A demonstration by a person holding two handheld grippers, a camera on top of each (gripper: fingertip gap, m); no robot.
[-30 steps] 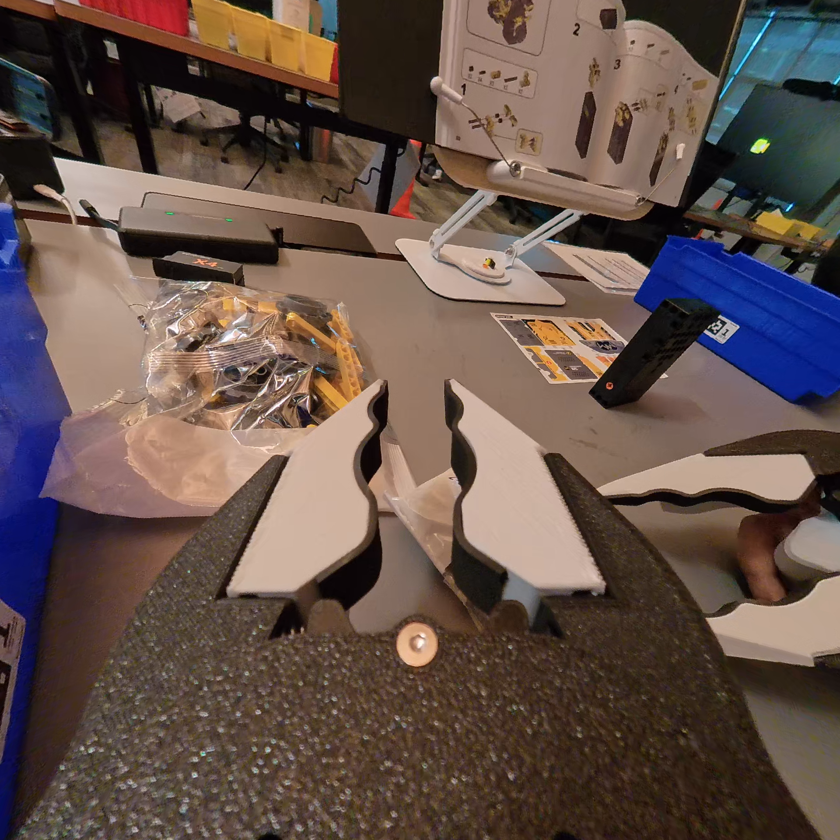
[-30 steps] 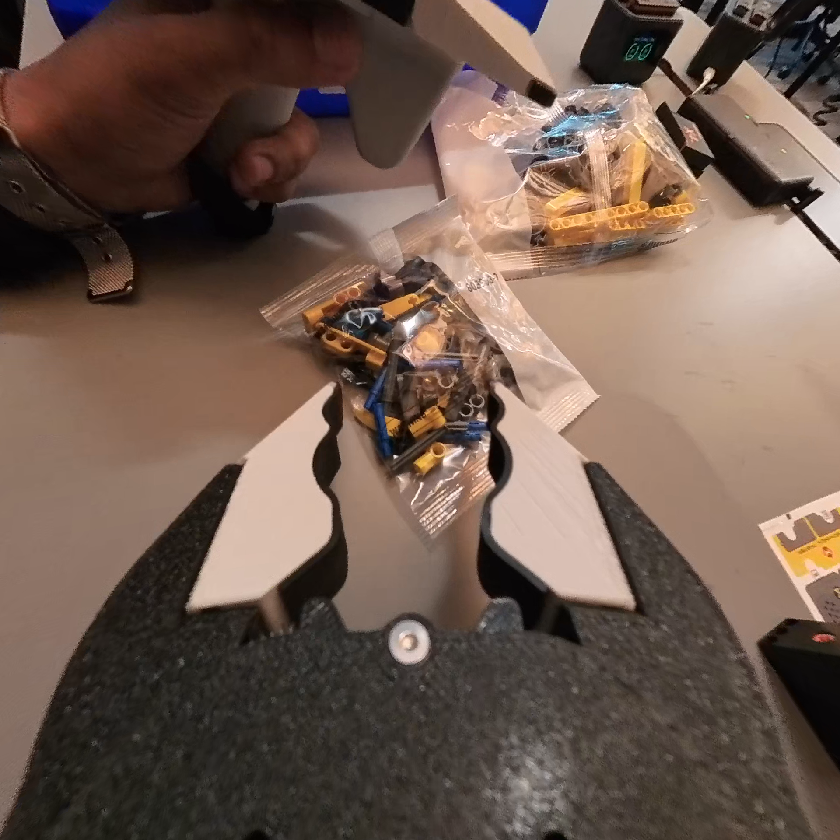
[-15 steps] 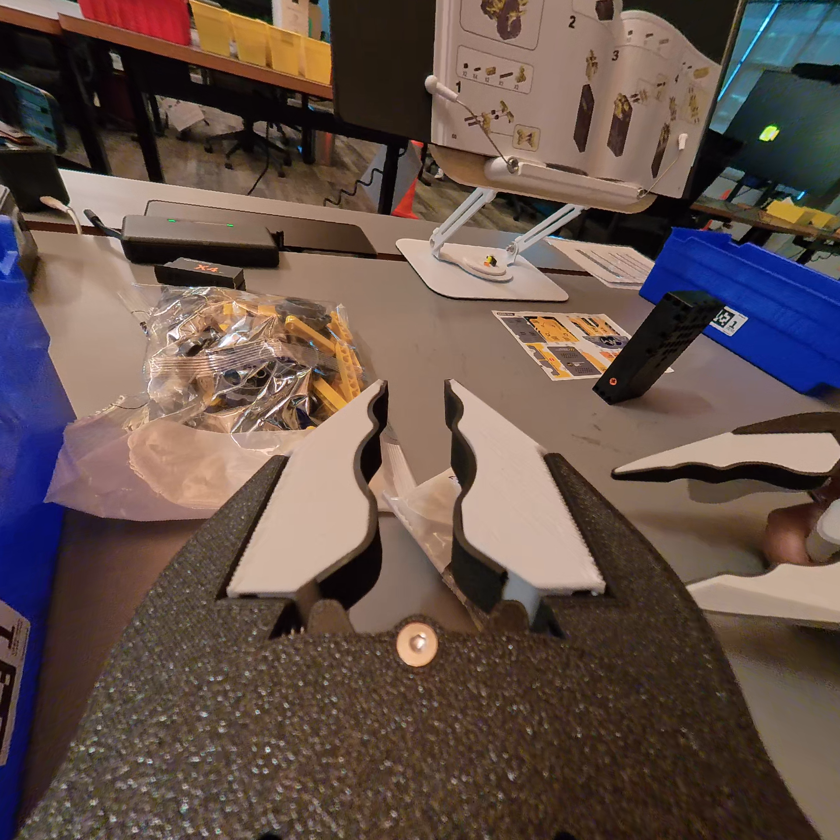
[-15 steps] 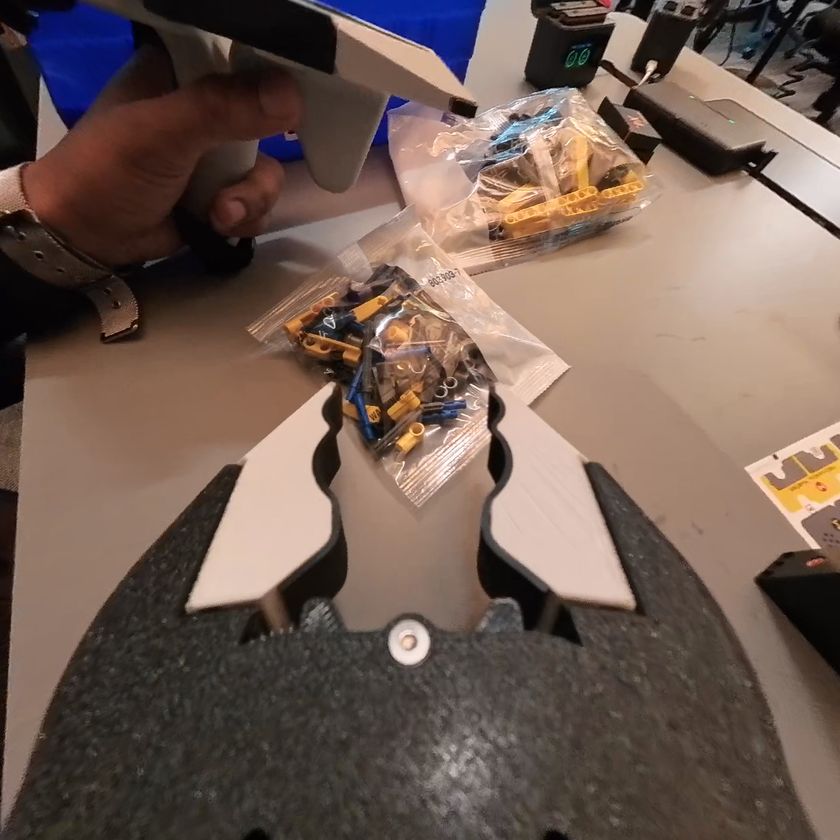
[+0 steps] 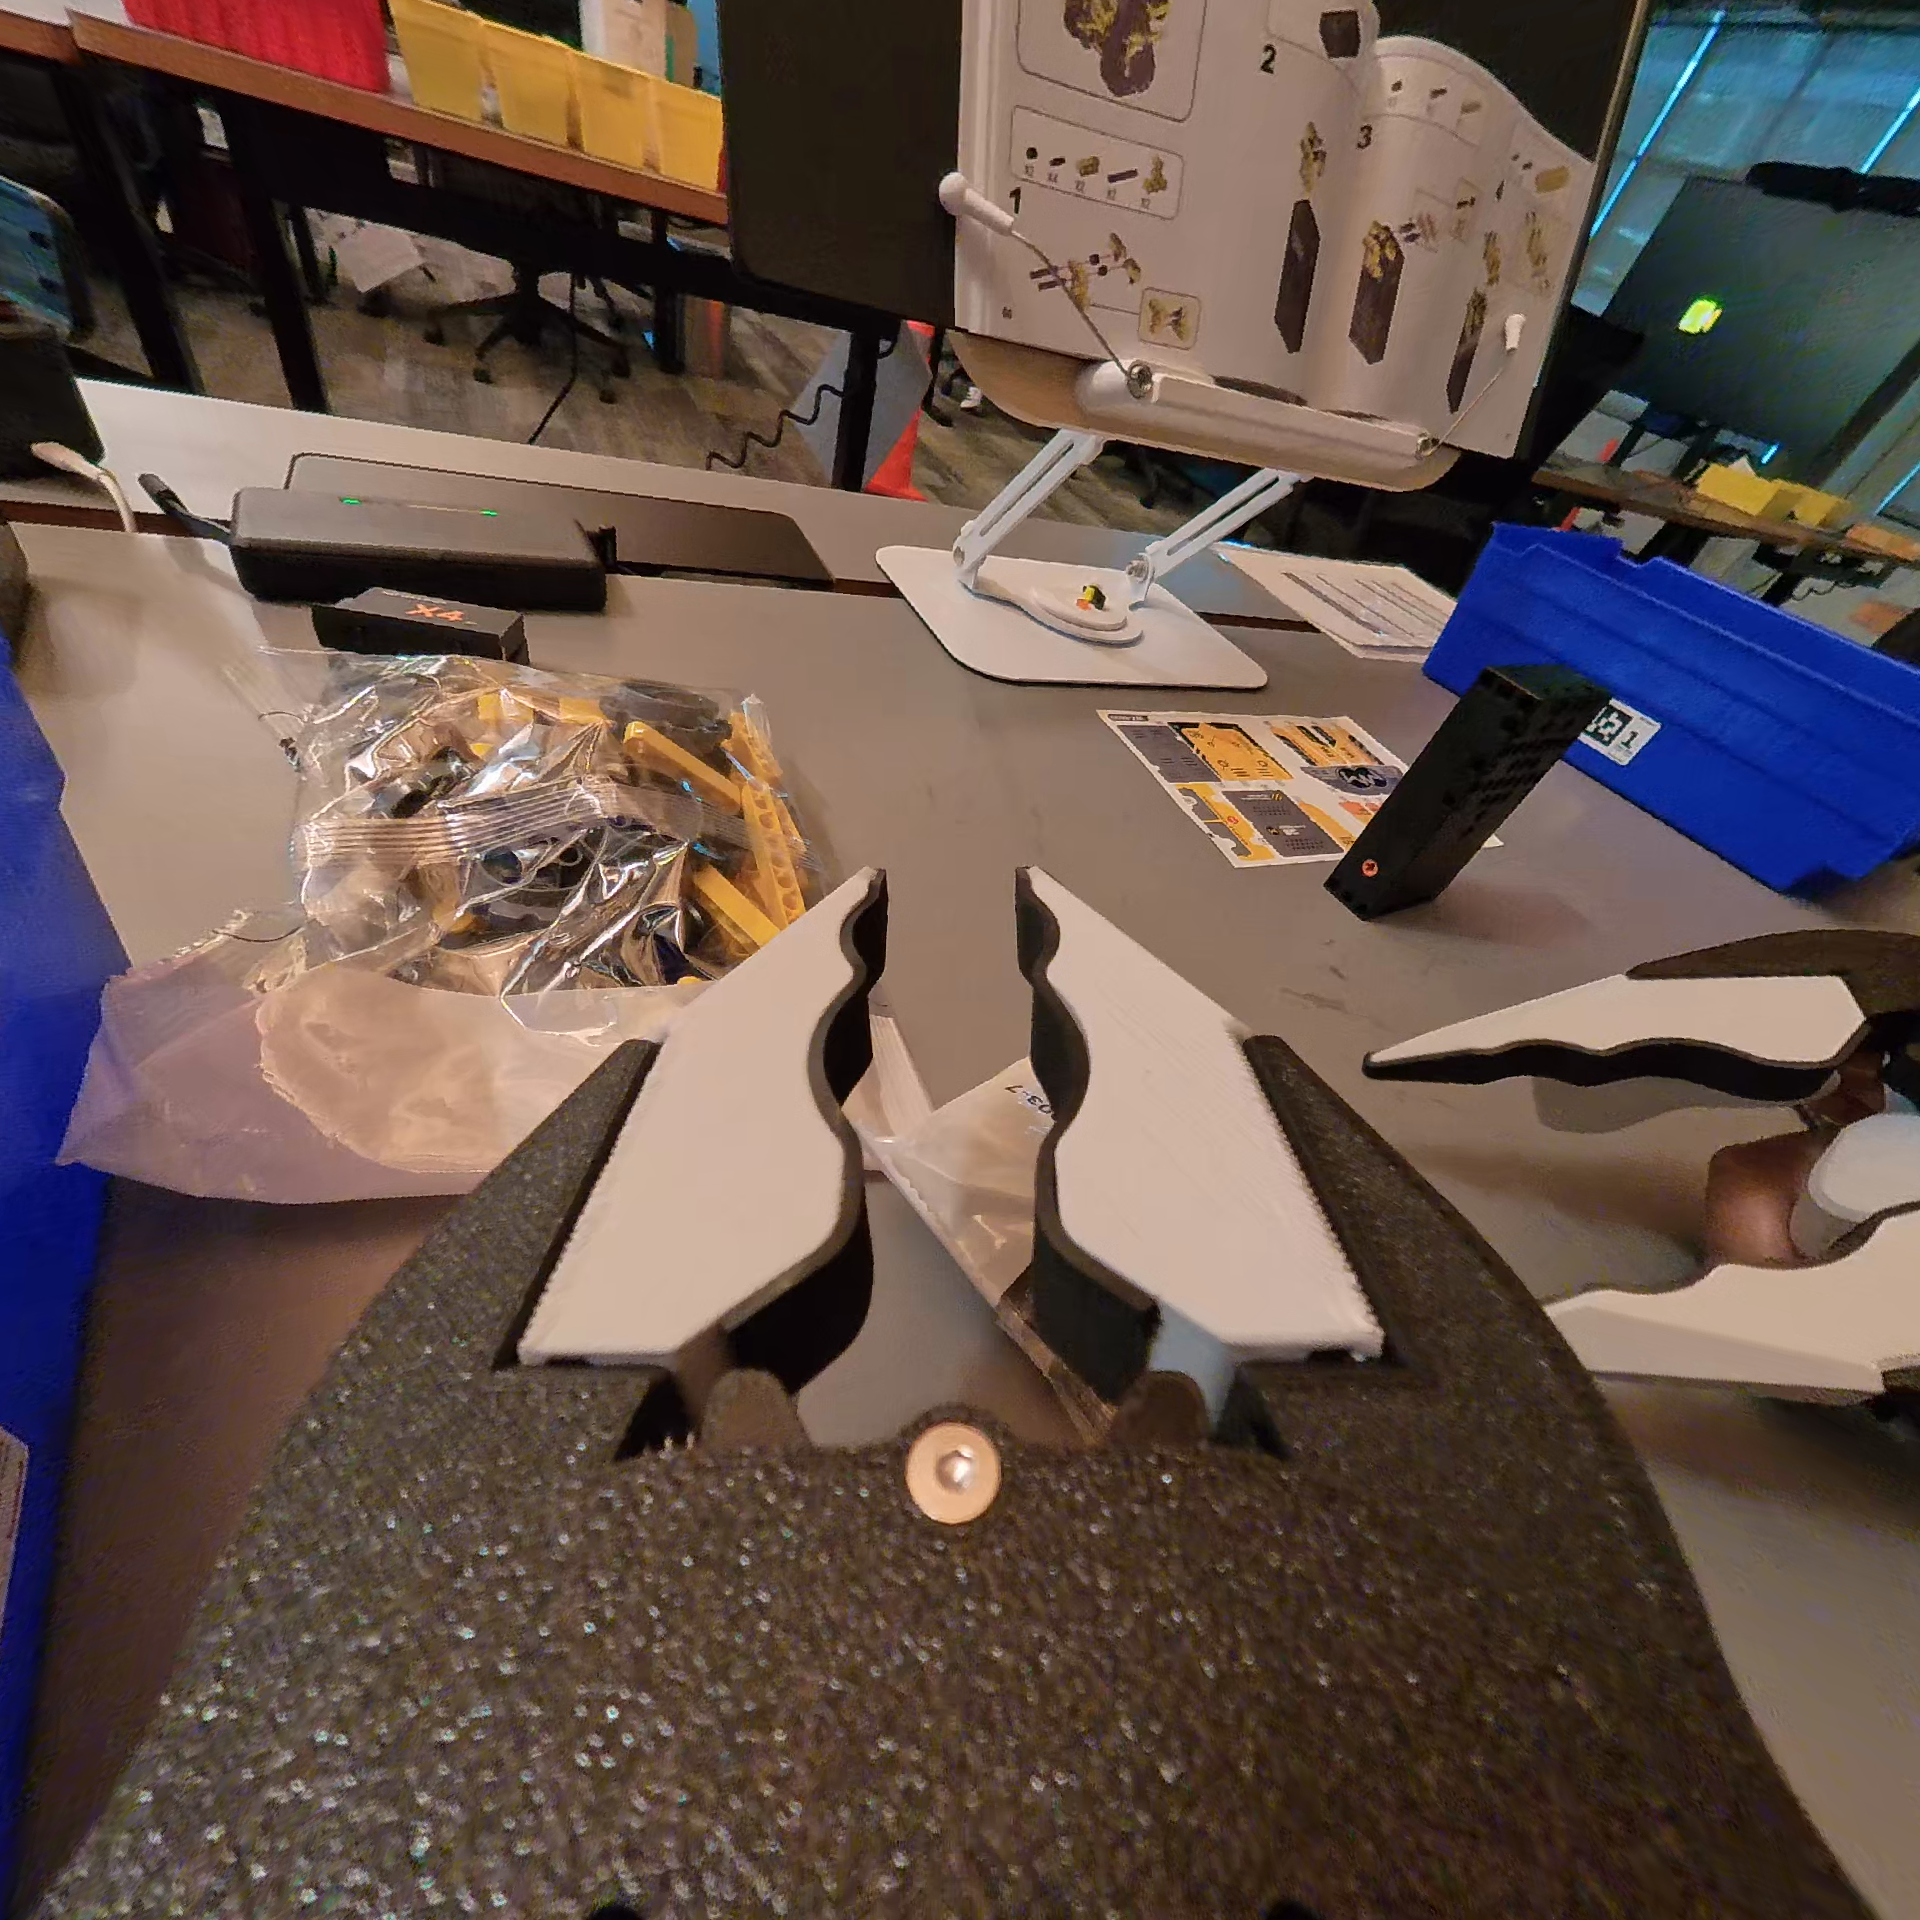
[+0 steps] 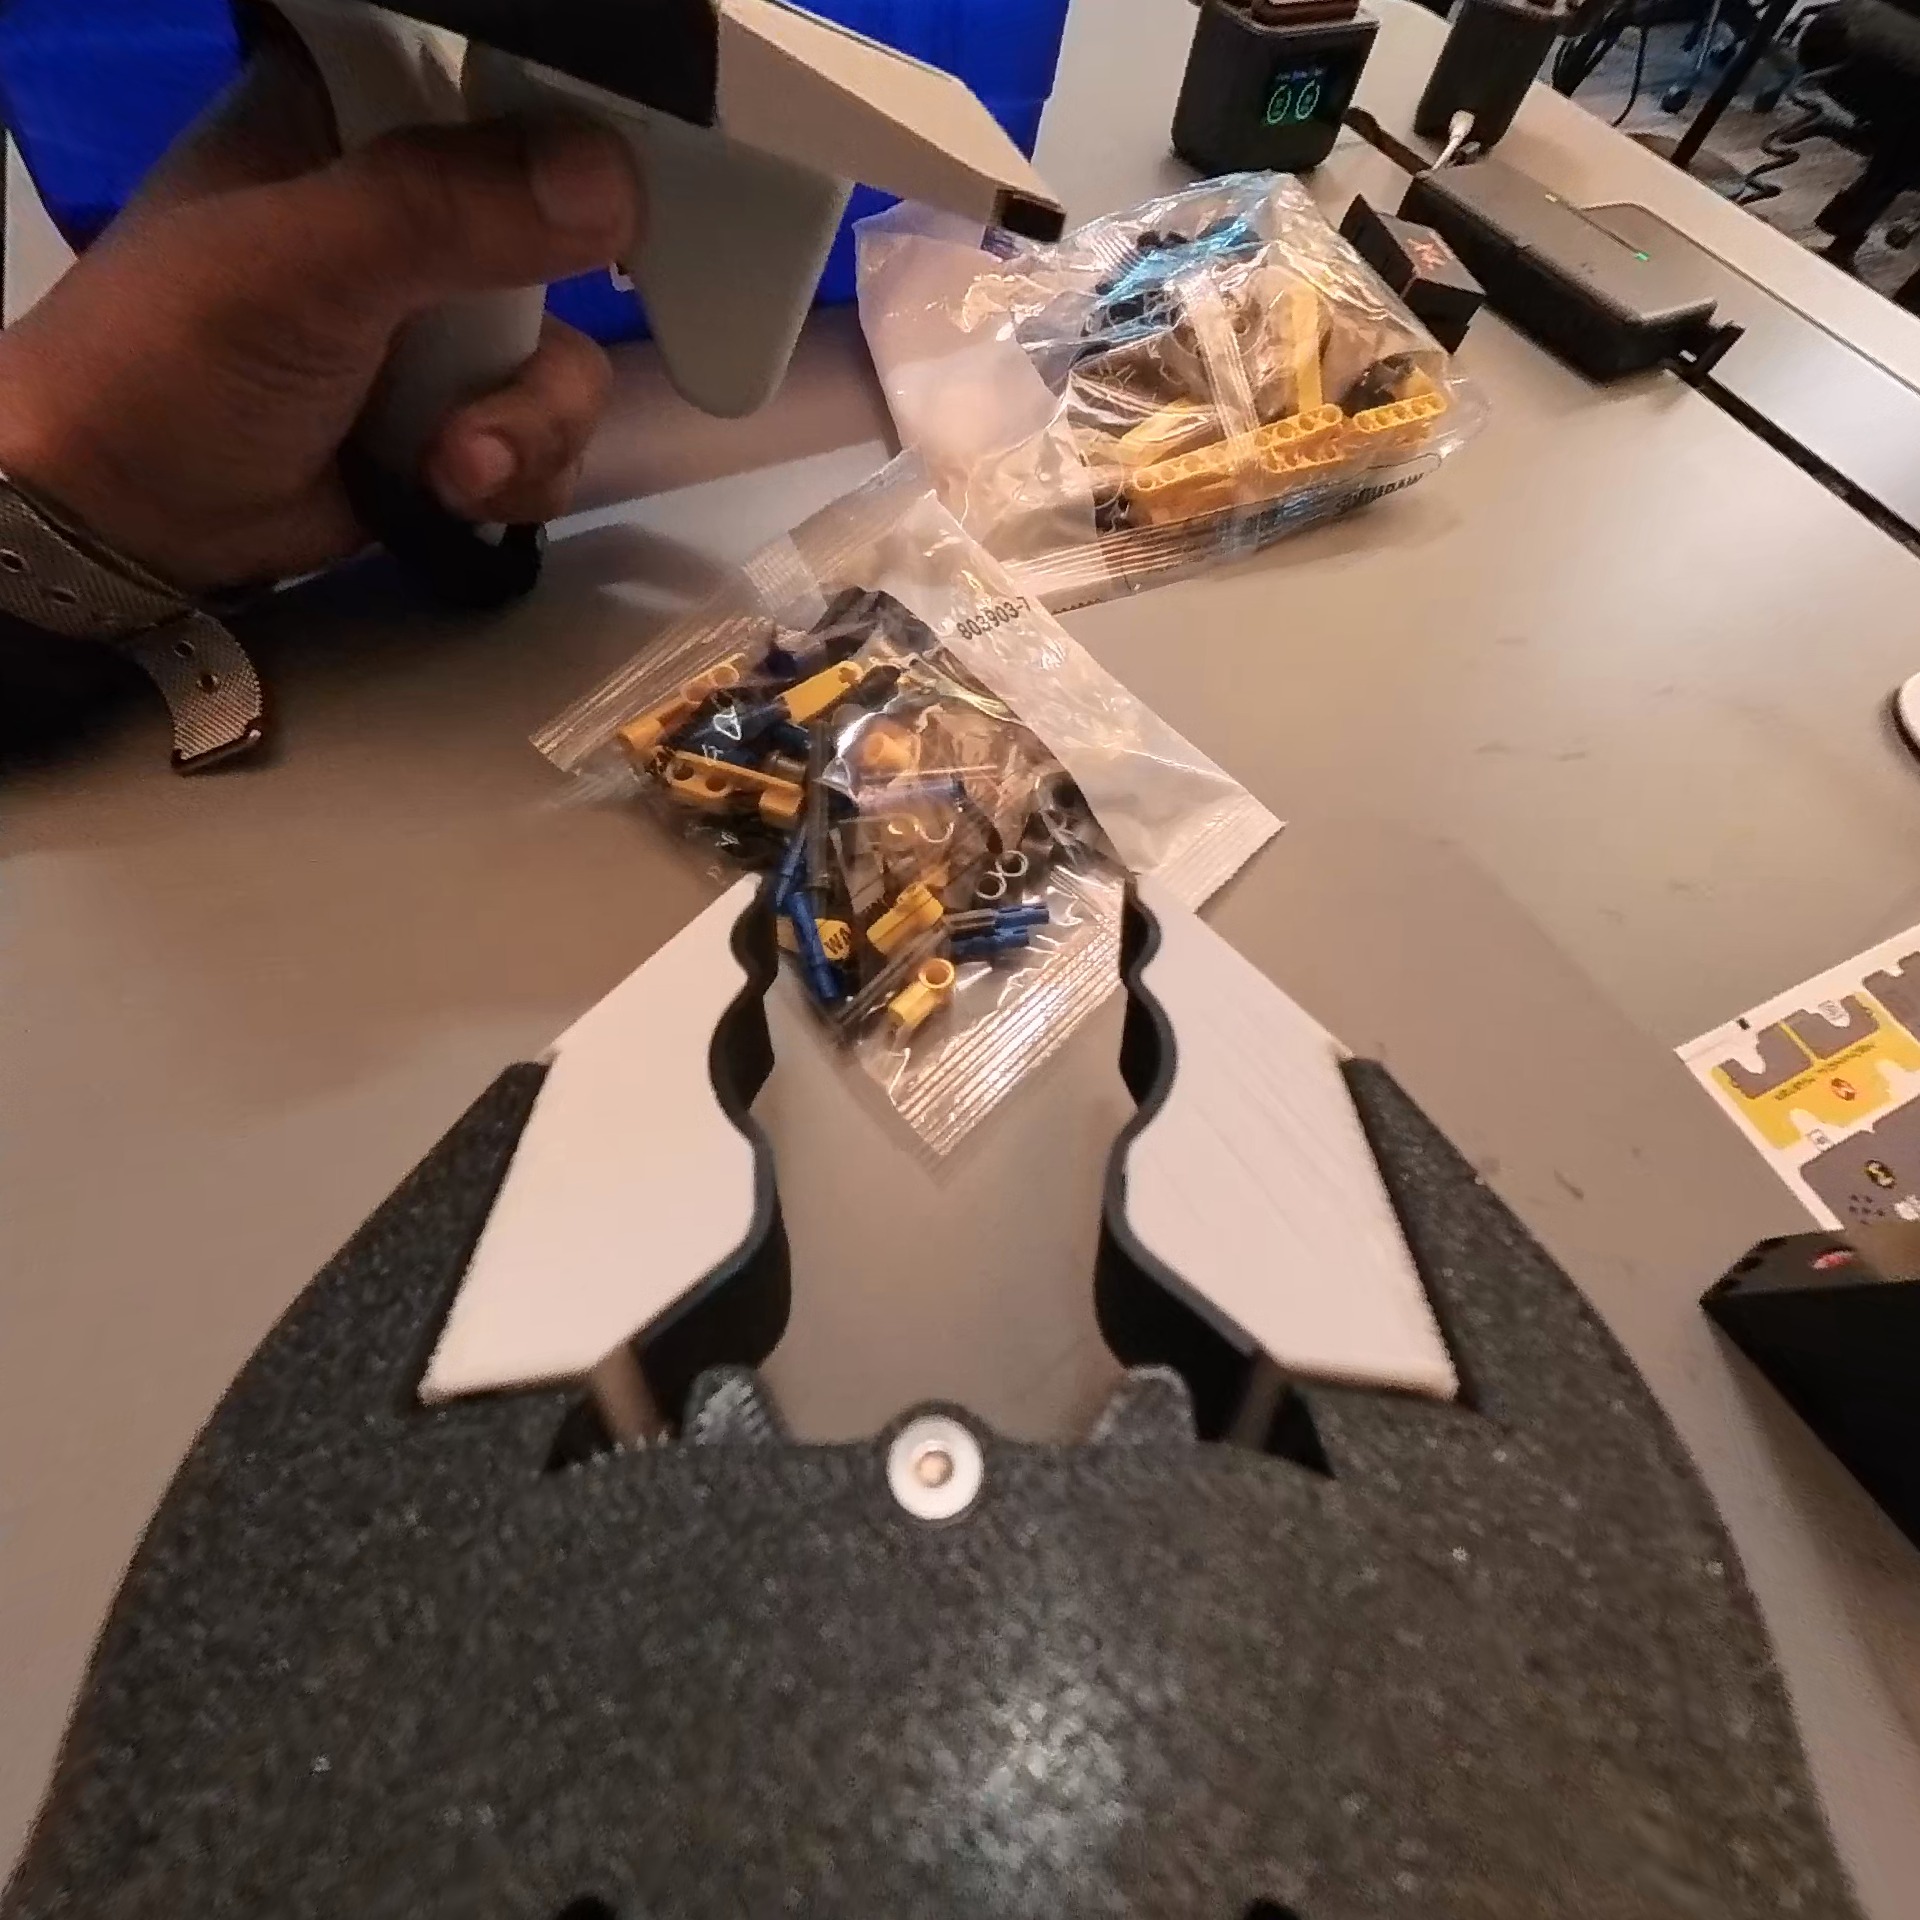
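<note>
My right gripper (image 6: 943, 894) is open, low over the grey table (image 6: 1455, 727), and its fingertips straddle the near end of a small clear bag of yellow, blue and black parts (image 6: 883, 810). My left gripper (image 5: 948, 894) is open with a narrow gap and hovers over the other end of that bag (image 5: 966, 1153), holding nothing. A larger clear bag of yellow beams (image 5: 540, 831) lies just beyond it on the left, and also shows in the right wrist view (image 6: 1226, 384). A hand (image 6: 260, 343) holds the left gripper at the top of the right wrist view.
An instruction booklet (image 5: 1247, 156) stands on a white stand (image 5: 1070, 634) at the back. A sticker sheet (image 5: 1268, 779), a leaning black block (image 5: 1455, 800) and a blue bin (image 5: 1683, 707) are on the right. Another blue bin (image 5: 42, 1039) is at the left edge. Black power units (image 5: 416, 540) lie behind the bags. The left gripper's tips are roughly 15 cm from the right gripper's.
Both grippers shifted only slightly. The right gripper's fingers reach a little farther left in the left wrist view. Jaw openings are unchanged and the bags lie where they were.
</note>
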